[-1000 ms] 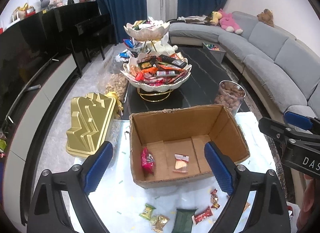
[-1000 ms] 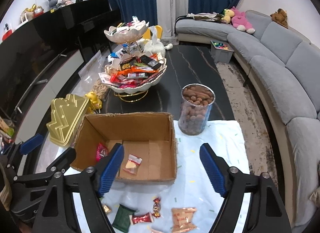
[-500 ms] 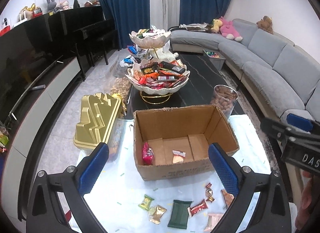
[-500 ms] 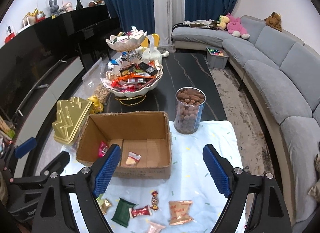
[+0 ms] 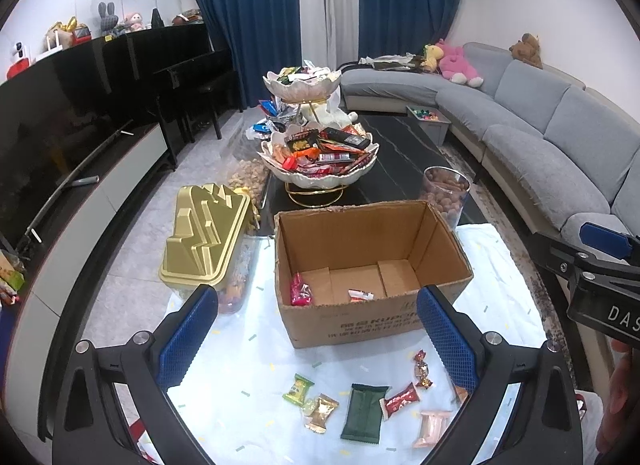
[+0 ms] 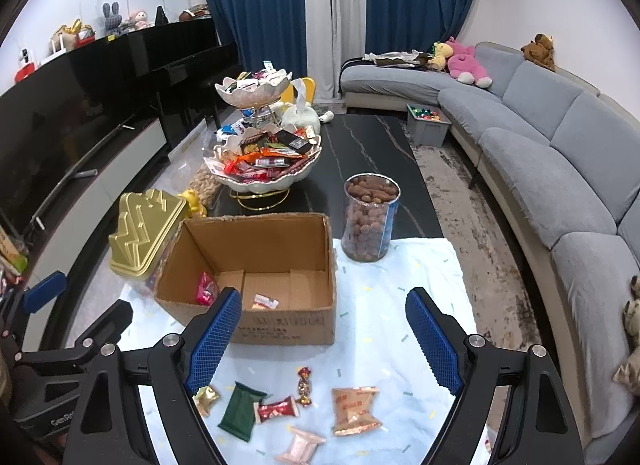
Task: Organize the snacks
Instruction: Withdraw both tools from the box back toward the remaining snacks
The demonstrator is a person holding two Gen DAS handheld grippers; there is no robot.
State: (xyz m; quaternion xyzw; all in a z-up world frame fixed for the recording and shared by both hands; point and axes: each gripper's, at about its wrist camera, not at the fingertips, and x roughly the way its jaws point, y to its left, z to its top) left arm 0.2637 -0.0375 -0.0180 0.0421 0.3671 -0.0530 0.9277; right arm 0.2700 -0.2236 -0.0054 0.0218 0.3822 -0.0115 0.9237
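Two snacks already lie in the cardboard box (image 5: 372,261) at frame centre; the rest scatter along the bottom. Both the left gripper (image 5: 316,329) and right gripper (image 6: 324,333) hang released, empty. Next likely: descend onto the green packet (image 6: 240,411).

My left gripper (image 5: 316,333) wore two black plastic arms tipped with blue pads (image 5: 187,339) in a fine grid texture, silver screws set at the joints. My right gripper (image 6: 324,341) matched it. At three o'clock in the left view, its black body bore white letters "DAS"; bare skin of my hand (image 5: 618,405) showed below.
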